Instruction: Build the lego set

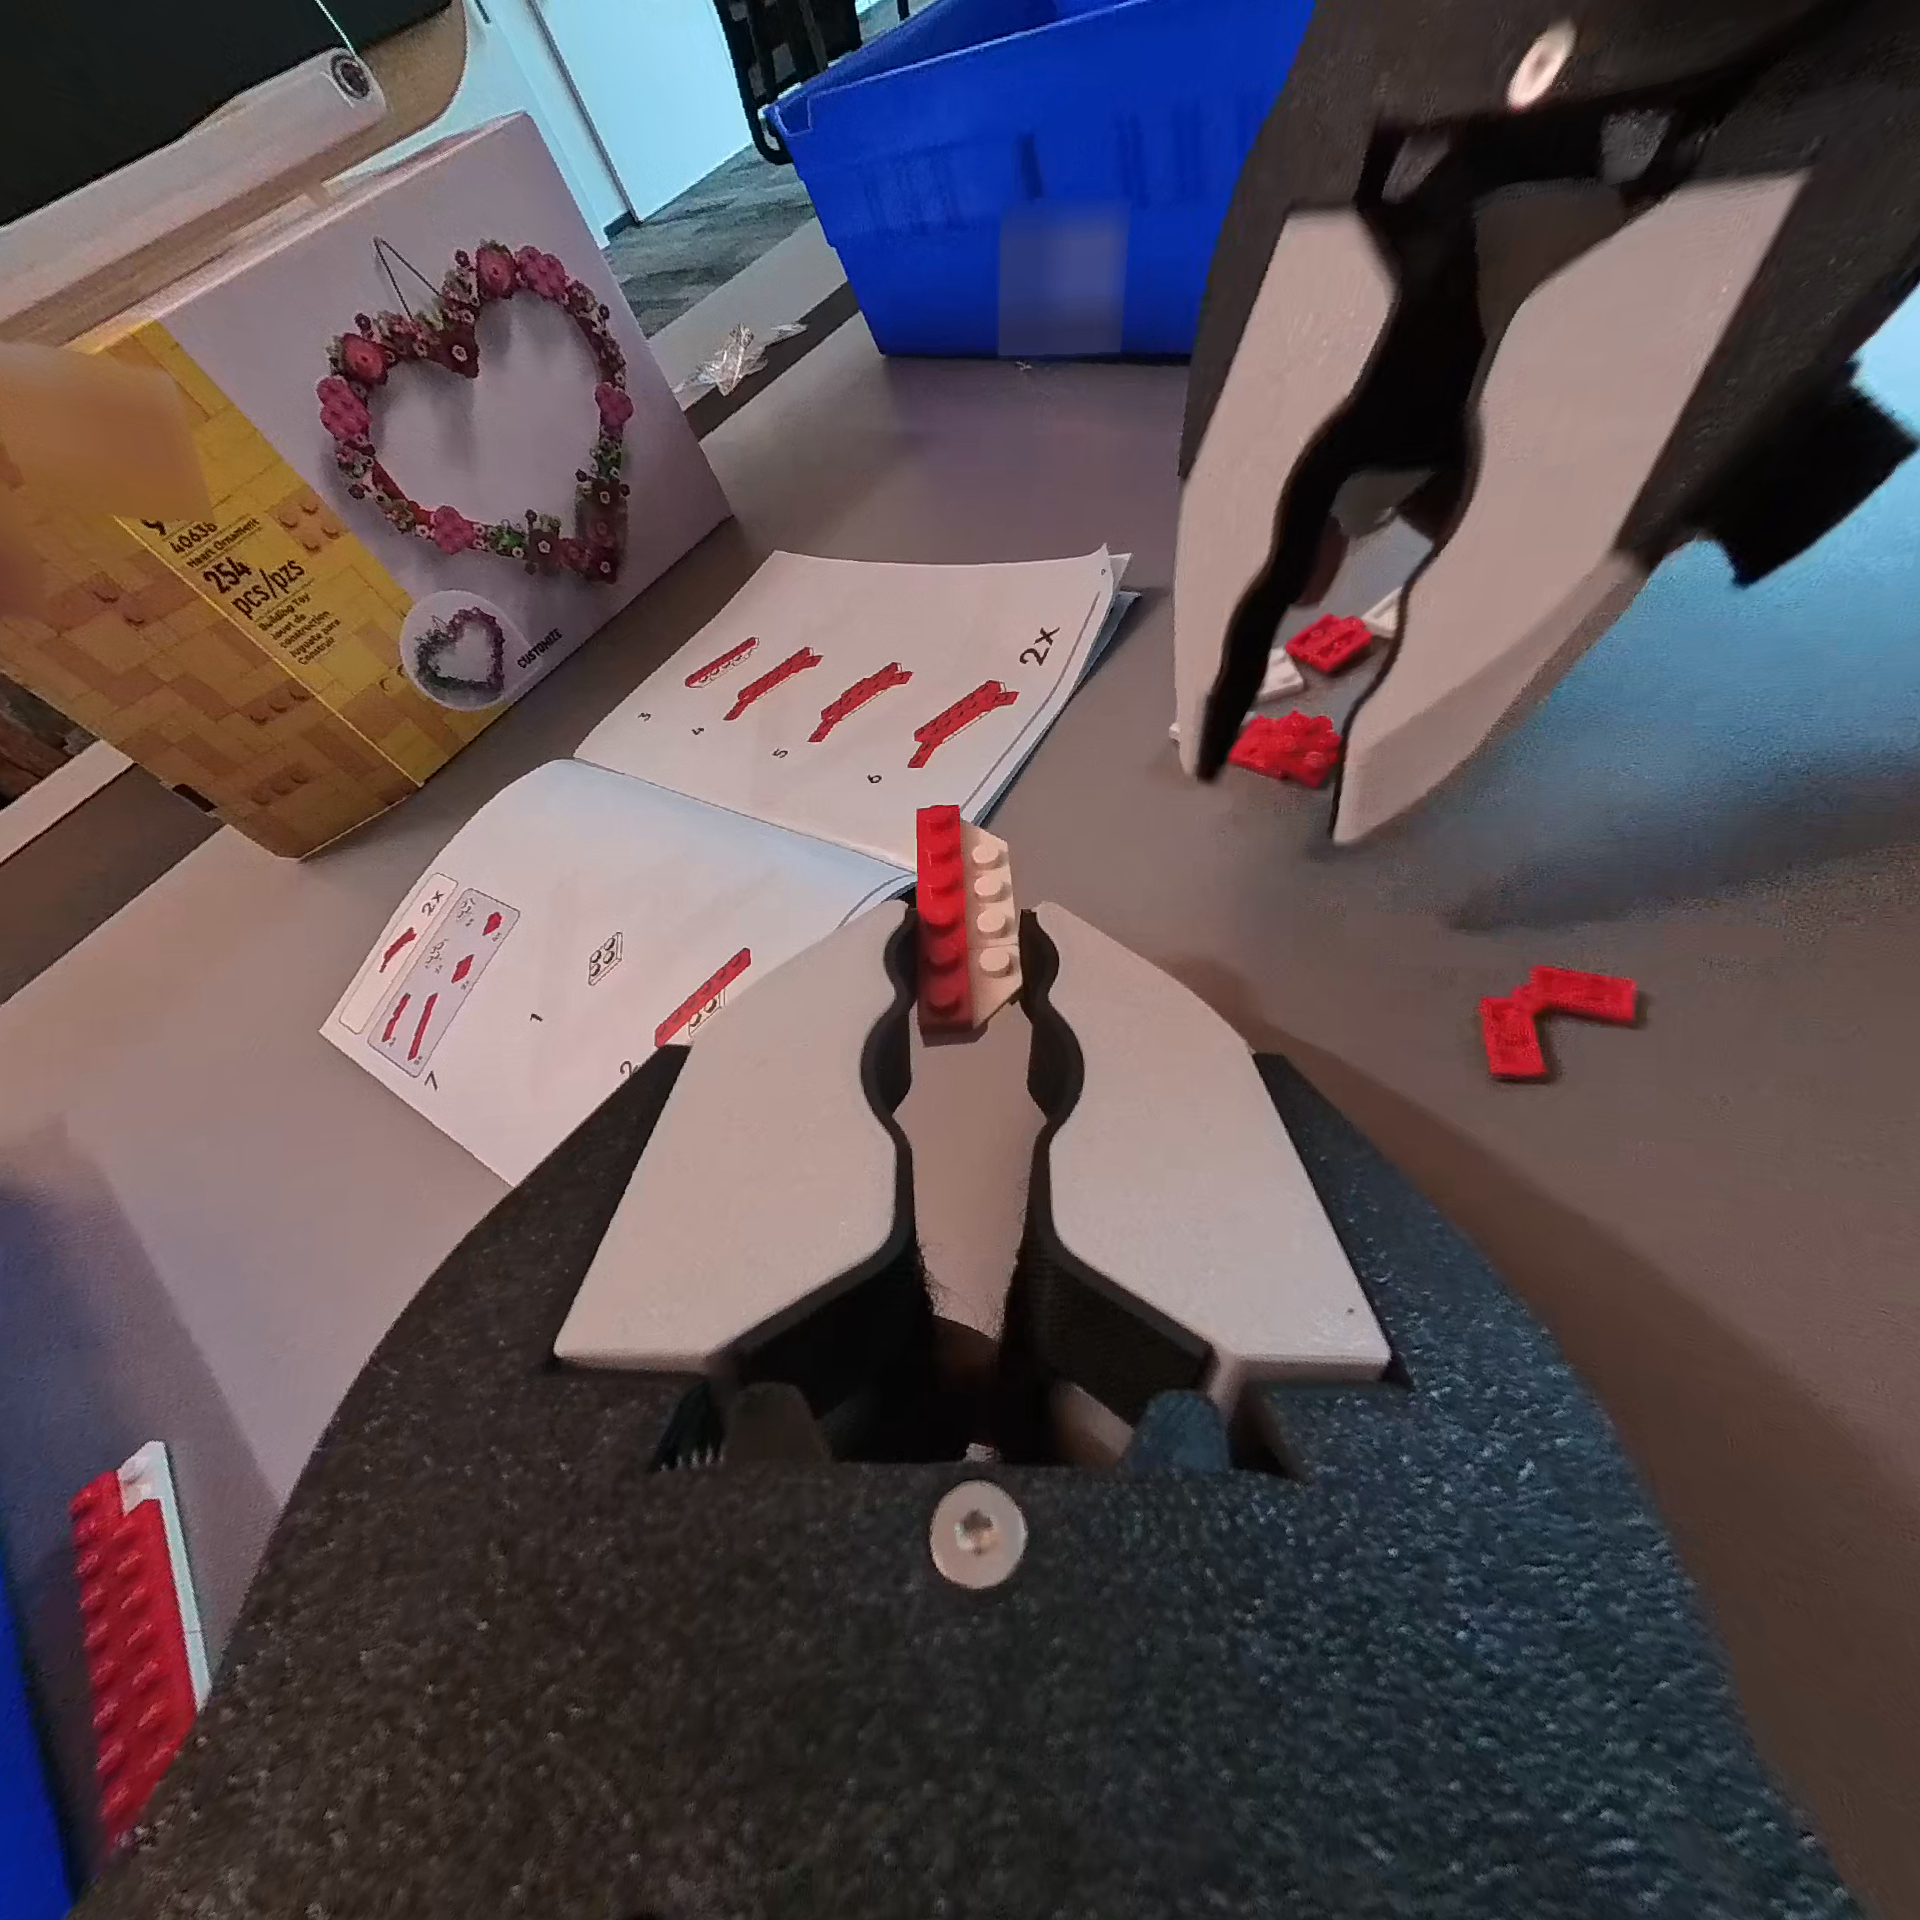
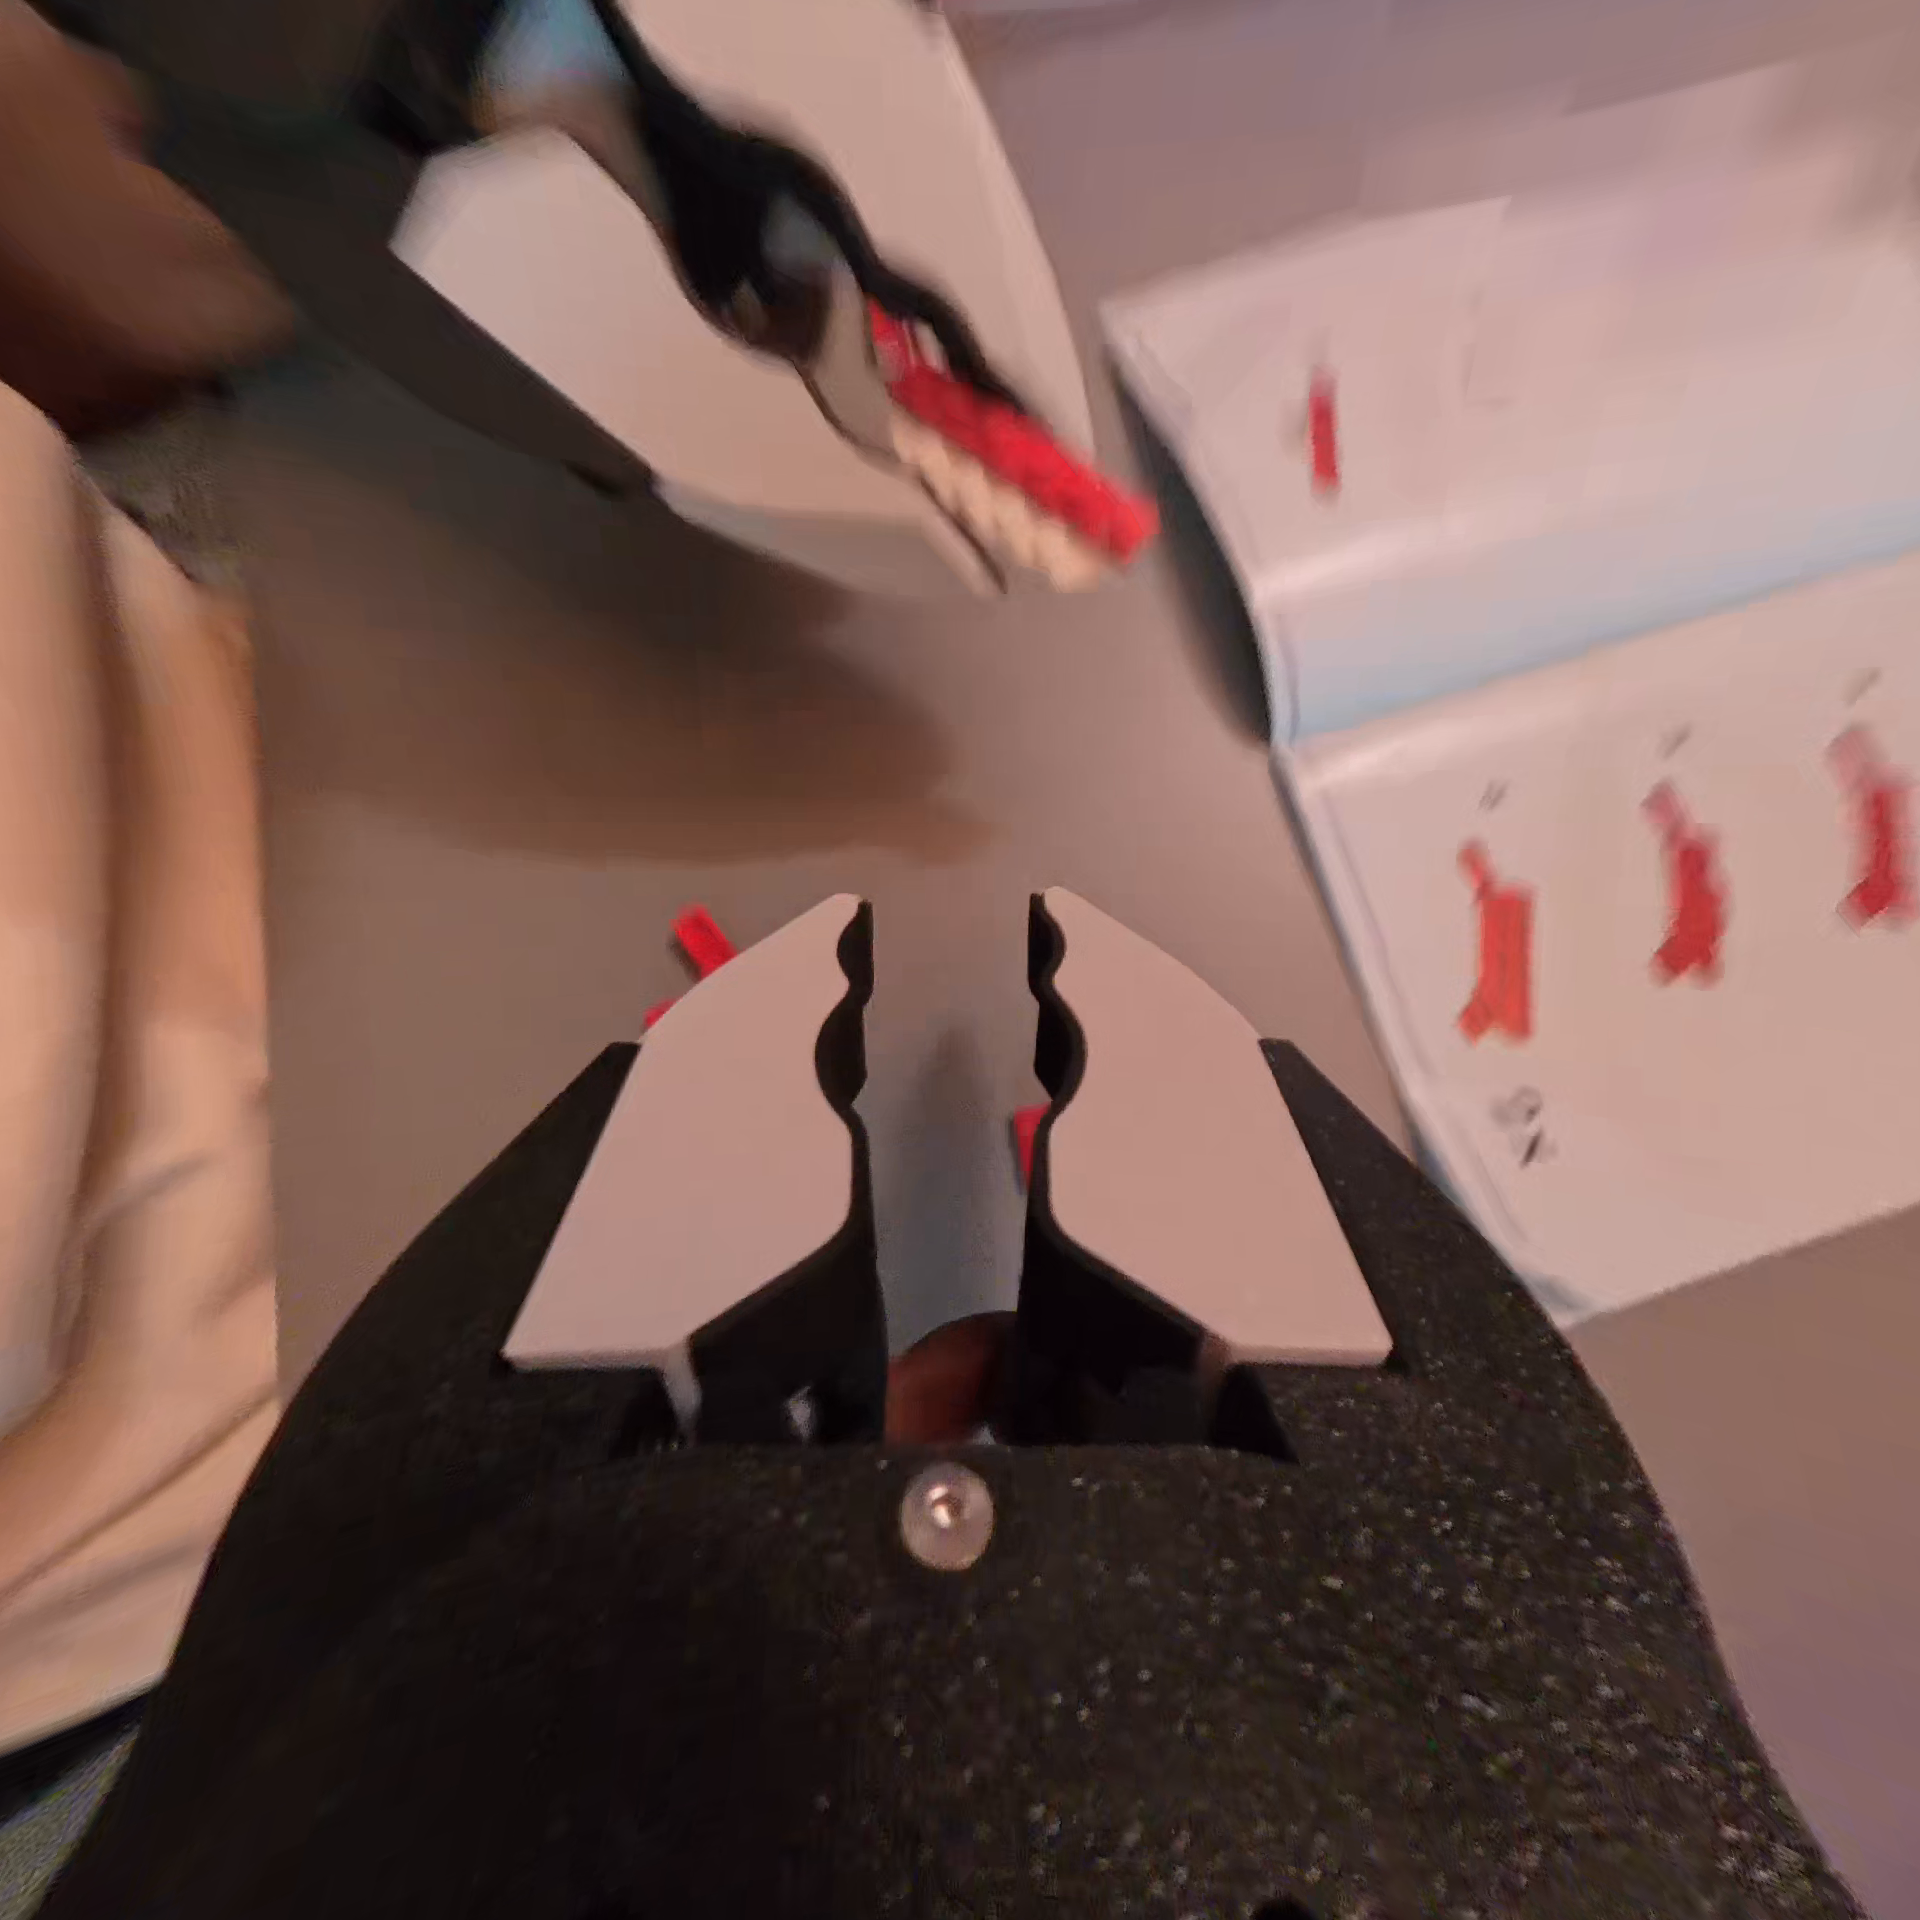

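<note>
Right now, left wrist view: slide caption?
Left gripper clamps a red-and-white brick strip above the open manual; right gripper hovers open over loose red plates.

The right gripper [image 2: 951, 920] hangs above the grey table [image 2: 582, 727], jaws parted and empty. Farther off, the left gripper [image 2: 966, 520] clamps a red-and-white brick assembly [image 2: 1023, 488]. An open instruction booklet [image 2: 1621, 790] lies at right.

Two grippers [image 1: 961, 925] [image 1: 1273, 790] show, one box [image 1: 436, 436], one open booklet [image 1: 831, 727] and one blue bin [image 1: 987, 187]. Right of the booklet lie three loose red plate groups [image 1: 1555, 1018] [image 1: 1288, 746] [image 1: 1330, 642]. Two red-and-white assemblies [image 1: 966, 920] [image 1: 135, 1621] show, one over the booklet's edge.
</note>
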The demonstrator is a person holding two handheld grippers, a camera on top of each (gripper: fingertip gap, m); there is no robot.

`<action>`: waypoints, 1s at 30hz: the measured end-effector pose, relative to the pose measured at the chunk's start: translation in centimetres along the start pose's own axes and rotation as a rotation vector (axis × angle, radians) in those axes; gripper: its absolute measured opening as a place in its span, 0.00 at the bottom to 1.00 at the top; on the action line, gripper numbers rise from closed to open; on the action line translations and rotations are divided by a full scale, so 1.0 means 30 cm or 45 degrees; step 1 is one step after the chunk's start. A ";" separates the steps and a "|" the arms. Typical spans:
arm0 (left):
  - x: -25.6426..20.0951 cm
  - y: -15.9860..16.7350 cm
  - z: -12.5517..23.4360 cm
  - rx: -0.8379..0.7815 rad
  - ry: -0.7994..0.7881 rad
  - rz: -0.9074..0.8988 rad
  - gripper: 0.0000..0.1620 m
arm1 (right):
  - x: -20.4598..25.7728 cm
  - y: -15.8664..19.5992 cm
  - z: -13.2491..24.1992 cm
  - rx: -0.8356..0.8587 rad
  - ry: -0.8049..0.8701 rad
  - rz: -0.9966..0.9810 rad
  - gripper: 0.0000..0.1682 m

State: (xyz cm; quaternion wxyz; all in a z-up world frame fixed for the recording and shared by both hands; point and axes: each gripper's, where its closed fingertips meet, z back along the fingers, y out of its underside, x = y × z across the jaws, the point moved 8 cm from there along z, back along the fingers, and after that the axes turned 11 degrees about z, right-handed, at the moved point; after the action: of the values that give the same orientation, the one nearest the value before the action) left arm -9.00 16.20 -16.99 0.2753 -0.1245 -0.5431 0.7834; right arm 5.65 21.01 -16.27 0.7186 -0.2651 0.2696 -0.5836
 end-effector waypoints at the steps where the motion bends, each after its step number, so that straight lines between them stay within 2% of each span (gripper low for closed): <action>1: 0.000 0.000 0.000 0.000 0.000 -0.001 0.11 | 0.006 -0.031 0.034 -0.214 0.029 0.029 0.15; 2: 0.000 0.000 0.000 0.001 0.001 -0.001 0.11 | 0.014 -0.062 0.077 -0.450 -0.001 -0.019 0.11; 3: 0.000 0.001 -0.001 0.002 0.002 -0.001 0.11 | 0.022 -0.077 0.110 -0.583 -0.069 -0.100 0.10; 4: -0.001 0.001 -0.002 0.004 0.004 -0.002 0.11 | 0.050 -0.071 0.119 -0.573 -0.156 -0.103 0.09; 7: -0.005 -0.001 -0.001 -0.002 0.012 -0.008 0.11 | 0.144 0.023 0.067 -0.090 -0.087 0.144 0.10; 8: -0.006 -0.001 -0.001 -0.002 0.013 -0.009 0.11 | 0.174 0.038 0.055 -0.041 -0.108 0.166 0.10; 10: -0.007 -0.001 -0.001 -0.003 0.013 -0.013 0.11 | 0.217 0.037 0.035 -0.098 -0.140 0.140 0.11; 15: -0.010 0.000 -0.006 0.004 0.011 -0.027 0.11 | 0.239 0.062 -0.009 -0.053 -0.001 0.256 0.16; 22: -0.011 0.000 -0.007 0.004 0.011 -0.032 0.11 | 0.233 0.080 -0.045 -0.047 0.071 0.221 0.09; 25: -0.012 0.001 -0.007 0.006 0.013 -0.034 0.11 | 0.230 0.062 -0.019 -0.221 -0.015 0.039 0.09; 26: -0.012 0.001 -0.007 0.005 0.014 -0.033 0.11 | 0.223 0.054 0.000 -0.320 -0.088 -0.113 0.09; 28: -0.012 0.001 -0.008 0.006 0.016 -0.032 0.11 | 0.189 0.068 0.026 -0.417 -0.336 -0.574 0.09; 29: -0.012 0.001 -0.007 0.005 0.017 -0.033 0.11 | 0.154 0.096 0.030 -0.415 -0.340 -0.803 0.10; 30: -0.012 0.001 -0.007 0.004 0.018 -0.033 0.11 | 0.126 0.128 0.035 -0.396 -0.292 -0.916 0.20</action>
State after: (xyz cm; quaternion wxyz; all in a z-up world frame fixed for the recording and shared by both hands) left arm -8.60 16.16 -17.13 0.2896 -0.1224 -0.5415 0.7797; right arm 9.70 18.04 -18.49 0.4455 -0.5115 0.1629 -0.7165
